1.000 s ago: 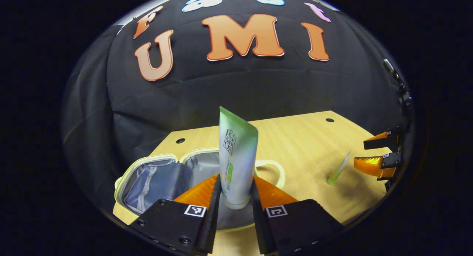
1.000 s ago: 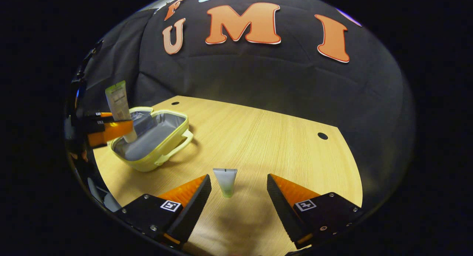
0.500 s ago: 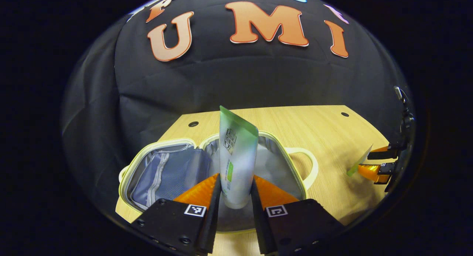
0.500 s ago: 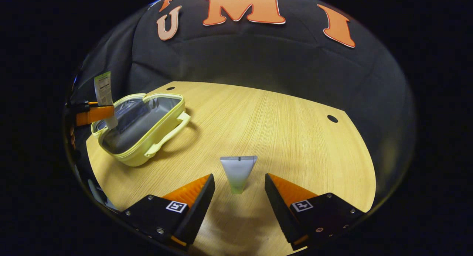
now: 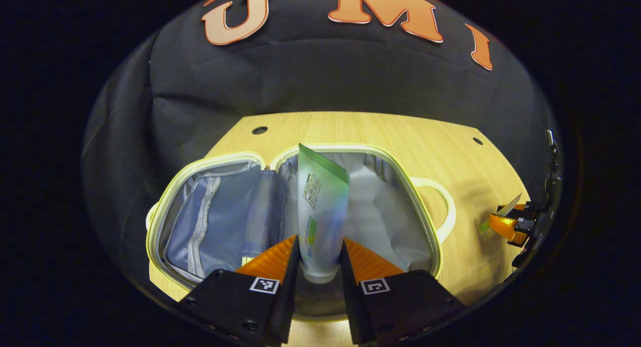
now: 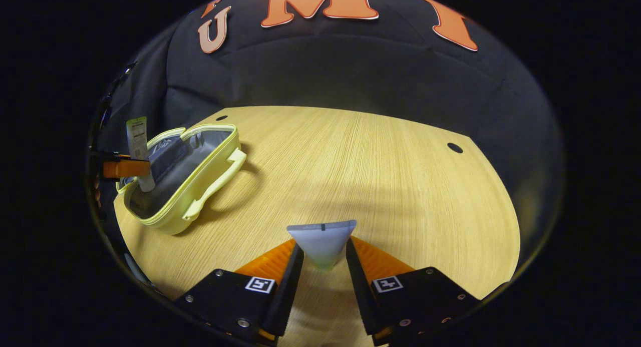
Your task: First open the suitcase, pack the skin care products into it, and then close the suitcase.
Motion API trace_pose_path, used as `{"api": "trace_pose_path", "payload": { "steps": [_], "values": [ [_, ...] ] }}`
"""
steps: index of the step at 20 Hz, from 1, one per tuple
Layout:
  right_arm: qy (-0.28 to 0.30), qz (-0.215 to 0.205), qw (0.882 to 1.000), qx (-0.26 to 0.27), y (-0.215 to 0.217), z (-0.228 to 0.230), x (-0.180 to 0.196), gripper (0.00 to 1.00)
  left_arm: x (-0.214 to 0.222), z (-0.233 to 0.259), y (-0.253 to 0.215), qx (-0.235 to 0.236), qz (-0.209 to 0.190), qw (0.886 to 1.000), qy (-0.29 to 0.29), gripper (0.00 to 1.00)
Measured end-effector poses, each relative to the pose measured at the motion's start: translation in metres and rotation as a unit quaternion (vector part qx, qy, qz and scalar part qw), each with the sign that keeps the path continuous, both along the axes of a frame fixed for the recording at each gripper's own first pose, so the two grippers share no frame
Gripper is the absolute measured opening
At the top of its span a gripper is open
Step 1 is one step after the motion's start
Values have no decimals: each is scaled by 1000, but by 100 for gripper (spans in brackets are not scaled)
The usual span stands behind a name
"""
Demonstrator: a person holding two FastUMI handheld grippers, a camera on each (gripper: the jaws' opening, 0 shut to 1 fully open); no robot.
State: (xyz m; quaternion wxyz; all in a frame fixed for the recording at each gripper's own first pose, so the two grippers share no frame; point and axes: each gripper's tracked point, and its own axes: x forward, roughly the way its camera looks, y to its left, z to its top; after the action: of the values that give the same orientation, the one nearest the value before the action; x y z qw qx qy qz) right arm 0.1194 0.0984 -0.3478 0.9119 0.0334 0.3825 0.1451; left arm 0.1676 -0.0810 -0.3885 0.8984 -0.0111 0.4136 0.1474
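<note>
The pale yellow suitcase lies open on the table, showing a grey lining and a blue mesh pocket. My left gripper is shut on a tall white-and-green tube, held upright over the open case. In the right gripper view the suitcase sits far left, with the left gripper and its tube above it. My right gripper is shut on a small white-and-green tube standing on the table. That small tube and the right gripper appear at the far right of the left gripper view.
The wooden table has round holes near its back corners. Black cloth walls the booth behind it. The suitcase handle points toward the middle of the table.
My left gripper moved with the tall tube over the open suitcase and tilted downward. My right gripper went from open around the small tube to shut on it.
</note>
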Motion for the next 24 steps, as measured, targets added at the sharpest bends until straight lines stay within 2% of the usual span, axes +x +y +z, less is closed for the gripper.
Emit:
{"api": "trace_pose_path", "payload": {
  "steps": [1,2,3,4,7,8,11,14,16,17,18,21,24],
  "values": [
    [-2,-2,1000,-2,1,-2,2,48,1,-7,1,-4,-1,1000,14,46],
    [0,-5,1000,-2,1,-3,2,50,-1,-13,2,-8,1,999,31,46],
    [3,-7,1000,1,3,-3,1,37,1,-18,2,-13,-1,999,39,45],
    [7,-3,1000,7,7,-1,0,40,-1,-23,2,-18,0,998,57,44],
    [0,-1,1000,8,11,13,-2,40,4,-27,3,-19,-7,997,70,44],
    [-3,0,1000,13,13,23,-4,39,5,-27,4,-19,-5,997,73,37],
    [-17,4,1000,20,23,55,-4,40,7,-42,4,-32,-1,996,83,37],
    [-31,15,999,31,41,92,-5,39,11,-41,7,-46,10,997,60,41],
    [-35,27,998,44,60,114,-5,39,14,-24,9,-52,1,998,25,42],
    [-35,33,998,52,71,122,-6,39,16,-20,11,-57,-3,998,10,47],
    [-30,40,997,59,83,129,-6,39,17,-11,14,-61,-6,998,-5,59],
    [-21,63,995,70,123,143,-6,39,21,24,31,-69,0,995,-65,73],
    [-4,90,994,59,162,135,-5,39,8,47,56,-80,8,992,-99,93]
  ]
}}
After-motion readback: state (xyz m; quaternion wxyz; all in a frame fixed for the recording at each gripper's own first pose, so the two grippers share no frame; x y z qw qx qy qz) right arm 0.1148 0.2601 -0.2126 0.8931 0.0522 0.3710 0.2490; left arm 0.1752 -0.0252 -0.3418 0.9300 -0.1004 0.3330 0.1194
